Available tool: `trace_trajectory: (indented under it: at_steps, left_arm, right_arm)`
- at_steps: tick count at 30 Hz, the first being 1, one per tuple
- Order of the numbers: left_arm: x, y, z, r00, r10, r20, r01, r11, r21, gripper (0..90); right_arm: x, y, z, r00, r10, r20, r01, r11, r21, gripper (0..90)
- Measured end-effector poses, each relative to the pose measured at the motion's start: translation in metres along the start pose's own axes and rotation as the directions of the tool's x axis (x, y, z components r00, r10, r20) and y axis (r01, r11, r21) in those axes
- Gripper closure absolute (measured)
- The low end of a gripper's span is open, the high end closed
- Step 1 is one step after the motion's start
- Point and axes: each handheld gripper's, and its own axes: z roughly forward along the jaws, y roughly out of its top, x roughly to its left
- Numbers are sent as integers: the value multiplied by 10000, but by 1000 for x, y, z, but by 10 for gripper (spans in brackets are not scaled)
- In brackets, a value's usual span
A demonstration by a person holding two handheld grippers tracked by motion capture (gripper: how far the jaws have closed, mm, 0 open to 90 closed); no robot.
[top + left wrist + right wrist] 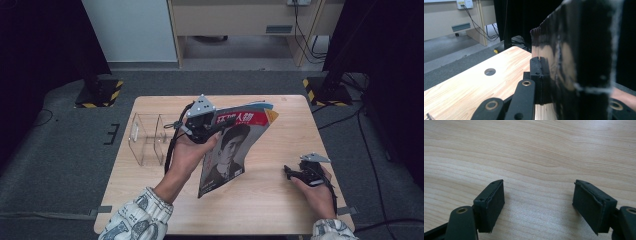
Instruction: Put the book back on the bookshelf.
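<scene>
A magazine point(235, 145) with a red title band and a portrait on its cover hangs tilted above the middle of the wooden table point(270, 200). My left gripper point(220, 126) is shut on its upper edge and holds it up. In the left gripper view the magazine point(574, 57) stands as a dark stack of pages pressed against one black pad point(539, 75). My right gripper point(290, 171) rests low at the table's right side, open, with bare wood between its fingers point(490, 205).
A clear plastic holder point(146, 137) stands at the left of the table, just left of my left hand. A round hole point(490, 71) is cut in the tabletop. Black stands with striped feet point(100, 92) flank the far floor.
</scene>
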Motion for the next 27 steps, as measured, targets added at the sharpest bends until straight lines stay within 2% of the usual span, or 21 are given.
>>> trace_trajectory:
  at_steps: [11, 15, 27]
  left_arm:
    - [2, -3, -13, 10000, -82, -41, 81, 9999, -139, 870]
    - [3, -8, -20, 9999, -129, -55, 129, 9999, -92, 870]
    - [5, -14, -42, 9997, -222, -45, 221, 9992, -346, 870]
  right_arm:
    - [0, 0, 0, 10000, 30, 6, -30, 10000, 8, 254]
    - [0, 0, 0, 10000, 35, 16, -35, 10000, 8, 253]
    - [1, 0, 0, 10000, 42, 31, -42, 10000, 10, 254]
